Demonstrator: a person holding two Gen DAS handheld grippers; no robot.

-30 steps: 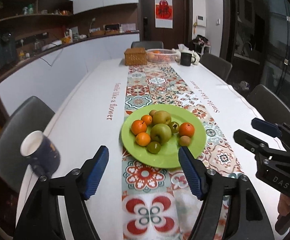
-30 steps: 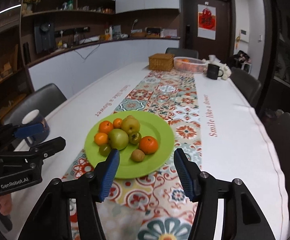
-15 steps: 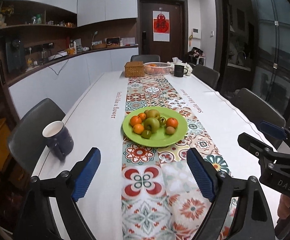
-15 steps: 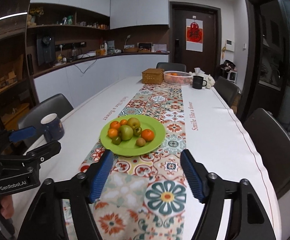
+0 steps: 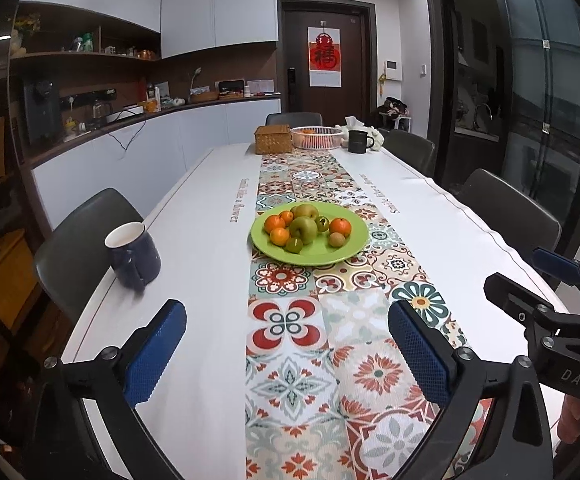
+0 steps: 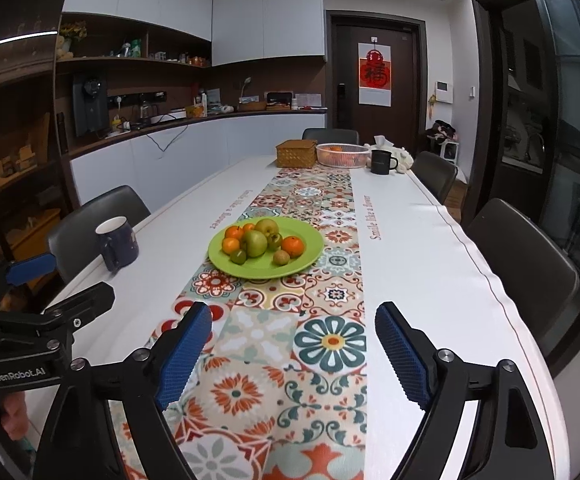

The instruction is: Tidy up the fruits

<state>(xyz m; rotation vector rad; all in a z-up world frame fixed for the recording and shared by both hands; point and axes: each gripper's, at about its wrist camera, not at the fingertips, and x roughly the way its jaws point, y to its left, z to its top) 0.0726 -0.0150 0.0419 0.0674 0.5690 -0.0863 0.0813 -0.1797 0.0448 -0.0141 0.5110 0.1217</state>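
A green plate (image 5: 345, 246) (image 6: 309, 254) lies on the patterned table runner, well beyond both grippers. On it sit oranges (image 5: 340, 227) (image 6: 292, 246), green apples (image 5: 304, 229) (image 6: 254, 243) and a small brown fruit (image 5: 336, 239) (image 6: 281, 257). My left gripper (image 5: 288, 344) hovers over the near end of the runner, its jaws opening wide with nothing between them. My right gripper (image 6: 293, 340) is beside it, jaws also opening and empty. Each gripper shows at the edge of the other's view.
A dark blue mug (image 5: 132, 254) (image 6: 116, 242) stands at the table's left edge. At the far end are a wicker box (image 5: 273, 140), a white basket with fruit (image 5: 316, 137) and a black mug (image 5: 359, 142). Chairs (image 5: 509, 216) line both sides.
Both grippers have pulled back from the plate toward the near end of the table, and their jaws have spread wider. The plate and fruit stayed put.
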